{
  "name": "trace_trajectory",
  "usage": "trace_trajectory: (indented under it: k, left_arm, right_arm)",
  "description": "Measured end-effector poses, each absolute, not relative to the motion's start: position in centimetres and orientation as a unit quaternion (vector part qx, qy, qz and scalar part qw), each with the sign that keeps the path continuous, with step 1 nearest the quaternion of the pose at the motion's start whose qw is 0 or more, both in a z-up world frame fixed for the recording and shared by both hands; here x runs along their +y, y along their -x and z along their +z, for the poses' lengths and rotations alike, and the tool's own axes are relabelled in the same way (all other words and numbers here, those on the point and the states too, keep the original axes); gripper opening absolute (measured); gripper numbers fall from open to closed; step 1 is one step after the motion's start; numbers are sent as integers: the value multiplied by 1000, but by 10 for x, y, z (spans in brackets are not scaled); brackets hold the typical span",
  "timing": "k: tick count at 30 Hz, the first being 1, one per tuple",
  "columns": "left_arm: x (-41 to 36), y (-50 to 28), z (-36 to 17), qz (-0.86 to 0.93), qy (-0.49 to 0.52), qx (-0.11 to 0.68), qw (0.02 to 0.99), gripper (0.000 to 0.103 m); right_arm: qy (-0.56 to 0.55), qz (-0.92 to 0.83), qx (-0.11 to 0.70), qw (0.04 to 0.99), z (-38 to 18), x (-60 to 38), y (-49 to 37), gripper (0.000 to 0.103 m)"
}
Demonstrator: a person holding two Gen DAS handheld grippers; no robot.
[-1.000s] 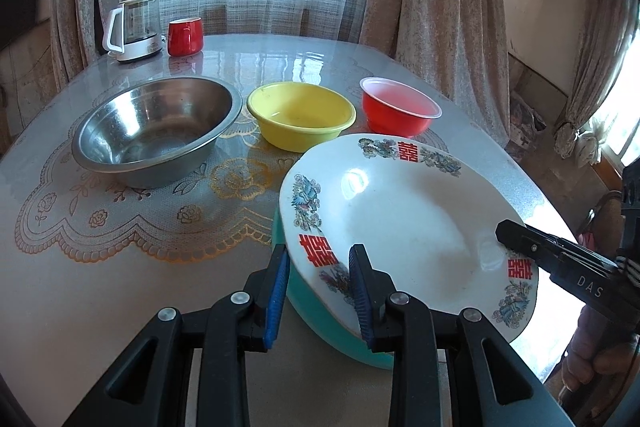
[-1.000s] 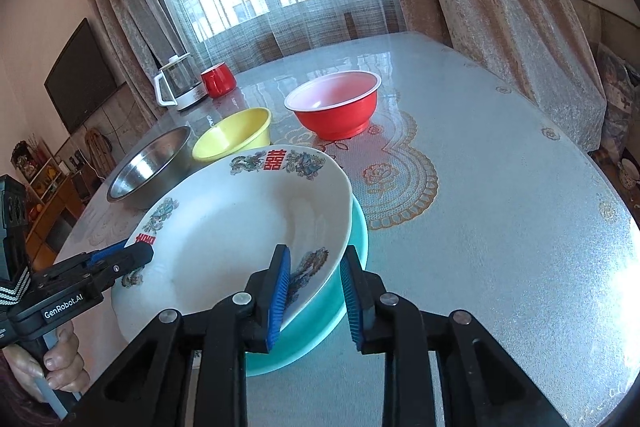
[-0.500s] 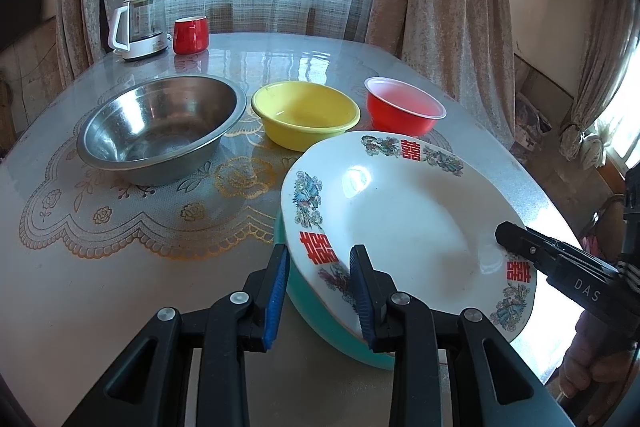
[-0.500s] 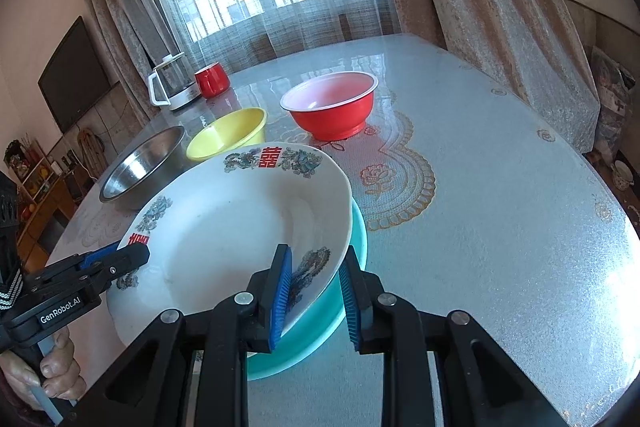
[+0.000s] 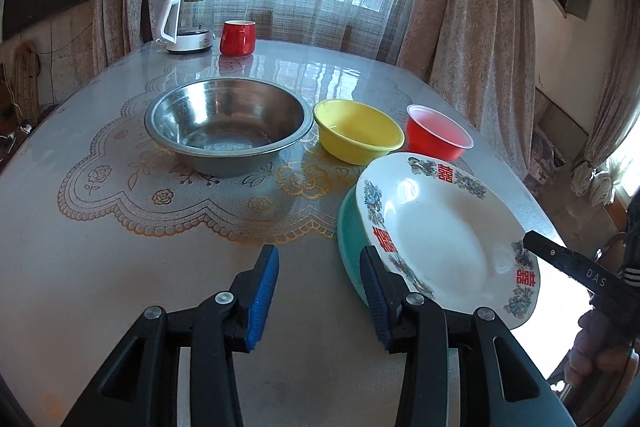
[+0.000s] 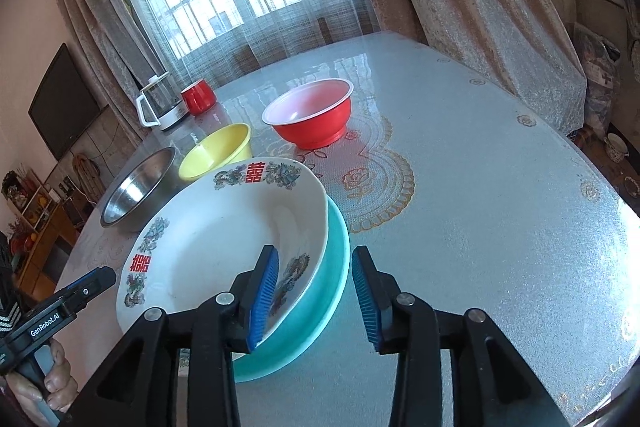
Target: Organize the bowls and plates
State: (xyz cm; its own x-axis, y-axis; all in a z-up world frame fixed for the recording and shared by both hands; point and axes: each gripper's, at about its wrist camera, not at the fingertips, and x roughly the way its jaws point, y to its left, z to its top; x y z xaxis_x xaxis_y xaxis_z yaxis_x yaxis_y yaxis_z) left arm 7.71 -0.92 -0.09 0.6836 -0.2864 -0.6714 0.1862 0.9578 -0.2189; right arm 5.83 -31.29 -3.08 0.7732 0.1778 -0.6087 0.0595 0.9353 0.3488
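Note:
A white plate with red characters and floral rim (image 5: 440, 231) (image 6: 224, 239) rests on a teal plate (image 5: 349, 239) (image 6: 320, 303). Behind stand a steel bowl (image 5: 228, 123) (image 6: 136, 187), a yellow bowl (image 5: 356, 133) (image 6: 218, 157) and a red bowl (image 5: 438, 137) (image 6: 312, 115). My left gripper (image 5: 318, 291) is open and empty, just left of the plates' near rim. My right gripper (image 6: 314, 295) is open and empty, its jaws standing either side of the plates' right rim without gripping.
A glass kettle (image 5: 186, 21) and a red mug (image 5: 238, 38) stand at the table's far end by the curtained window. A lace-patterned mat (image 5: 168, 195) lies under the bowls. The table's right edge (image 6: 592, 163) drops to the floor.
Both grippers were shut on the white plate's rim and have opened and let go. The plate now lies on the teal plate. The left gripper drew back to the left.

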Motion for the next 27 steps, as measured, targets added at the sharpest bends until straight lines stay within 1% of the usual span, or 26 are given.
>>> trace_trajectory:
  k: [7,14,19,21,23,27]
  left_arm:
    - [22,-76,-9,-88,78,385,915,43]
    - [58,-79,-18,-38,95,400,911,43]
    - [82,-80,-16,-24,108,389,915,43]
    - [88,-84,-11,-16,100,380,919,44]
    - [93,-89,-7,-3,93,373,923,47]
    - [108,-103,-1,-10,111,372,922,48]
  right_arm:
    - [-167,46,317,932,-10,-299,-60,39]
    - [-121,119,320,932,12,-244,-77,40]
    - [-96,181,337,919,18,-197,-97,40]
    - [-99,205,349,909,19,-179,-109,40]
    - [-102,225,361,899,19,-163,-121,40]
    - [-116,249,384,882,15,-139,-147,40]
